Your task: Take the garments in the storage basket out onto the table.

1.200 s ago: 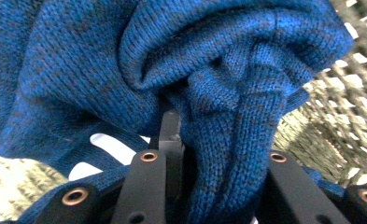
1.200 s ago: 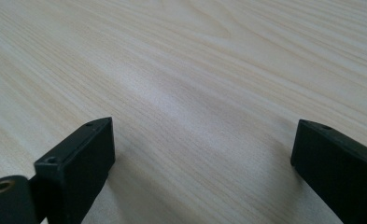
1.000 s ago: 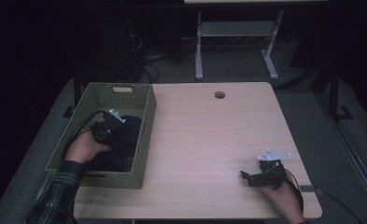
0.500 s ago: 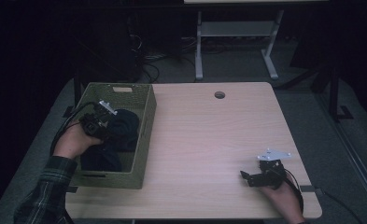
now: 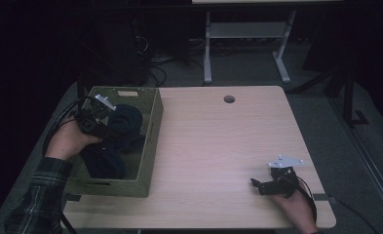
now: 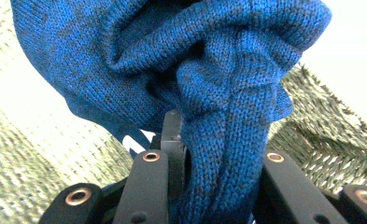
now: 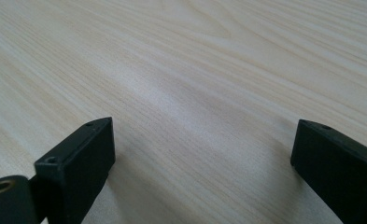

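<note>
Two grippers are working at this table (image 5: 213, 146), one in each of the person's hands. The left gripper (image 5: 106, 122) is hovering over the green woven basket (image 5: 150, 141) at the table's left side, and it is gripping a dark blue knitted garment (image 5: 125, 122). In the left gripper view, the jaws are pinching a thick bunched fold of the garment (image 6: 218, 93) between them, with the knit filling the gap and bulging out above the jaw tips. The rest of the cloth is hanging in a rounded lump in front of the jaws, above the basket's woven wall (image 6: 31, 163), which is showing behind and below it. In the high view, the lower part of the garment is lying inside the basket, draping down from the gripper toward the basket's near end. The person's left hand (image 5: 69, 141) is wrapping around the gripper's body just beside the basket's left wall, and a plaid sleeve (image 5: 38, 195) is coming in from the bottom left corner.

The right gripper (image 5: 259, 186) is resting low over the bare wood near the table's front right corner, well apart from the basket. Its jaws are standing wide apart, with plain wood grain between them and nothing in their grasp.
</note>
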`<act>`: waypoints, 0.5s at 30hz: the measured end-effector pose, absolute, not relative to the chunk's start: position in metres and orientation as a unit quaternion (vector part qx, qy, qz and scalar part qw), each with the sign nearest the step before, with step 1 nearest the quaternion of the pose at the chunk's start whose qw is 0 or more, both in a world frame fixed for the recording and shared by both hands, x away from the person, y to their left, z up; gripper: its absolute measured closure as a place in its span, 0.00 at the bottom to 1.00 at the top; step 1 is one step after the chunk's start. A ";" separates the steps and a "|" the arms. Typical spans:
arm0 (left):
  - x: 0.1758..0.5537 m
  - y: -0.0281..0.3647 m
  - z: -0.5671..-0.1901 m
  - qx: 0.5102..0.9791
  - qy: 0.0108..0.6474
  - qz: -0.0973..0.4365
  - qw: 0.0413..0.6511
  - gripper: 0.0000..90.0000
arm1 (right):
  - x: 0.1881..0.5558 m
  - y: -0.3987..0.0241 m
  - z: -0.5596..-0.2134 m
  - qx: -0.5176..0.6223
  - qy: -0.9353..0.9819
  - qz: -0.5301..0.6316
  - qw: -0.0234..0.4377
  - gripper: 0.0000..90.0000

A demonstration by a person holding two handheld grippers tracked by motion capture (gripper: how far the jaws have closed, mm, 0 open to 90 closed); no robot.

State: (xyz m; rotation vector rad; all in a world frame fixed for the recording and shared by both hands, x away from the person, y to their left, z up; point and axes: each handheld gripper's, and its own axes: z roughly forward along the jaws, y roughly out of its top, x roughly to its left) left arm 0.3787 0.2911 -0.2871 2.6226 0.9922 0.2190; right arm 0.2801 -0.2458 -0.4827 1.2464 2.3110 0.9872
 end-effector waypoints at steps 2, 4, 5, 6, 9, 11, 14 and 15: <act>0.378 0.291 -0.281 0.918 0.349 0.080 0.168 0.81 | 0.280 -0.246 -0.483 0.438 0.812 0.347 0.167 0.07; 0.378 0.292 -0.276 0.918 0.350 0.080 0.171 0.81 | 0.280 -0.246 -0.483 0.438 0.812 0.347 0.167 0.07; 0.378 0.292 -0.274 0.918 0.349 0.080 0.171 0.81 | 0.280 -0.246 -0.483 0.438 0.812 0.347 0.167 0.07; 0.378 0.292 -0.271 0.918 0.347 0.079 0.177 0.81 | 0.280 -0.246 -0.483 0.438 0.812 0.347 0.167 0.07; 0.377 0.291 -0.265 0.917 0.344 0.078 0.186 0.81 | 0.280 -0.246 -0.483 0.438 0.812 0.347 0.167 0.07; 0.377 0.288 -0.262 0.918 0.341 0.079 0.185 0.82 | 0.280 -0.246 -0.483 0.438 0.812 0.347 0.167 0.07; 0.377 0.284 -0.256 0.921 0.334 0.084 0.182 0.82 | 0.280 -0.246 -0.483 0.438 0.812 0.347 0.167 0.07; 0.377 0.283 -0.254 0.921 0.333 0.085 0.183 0.82 | 0.280 -0.246 -0.483 0.439 0.812 0.347 0.167 0.07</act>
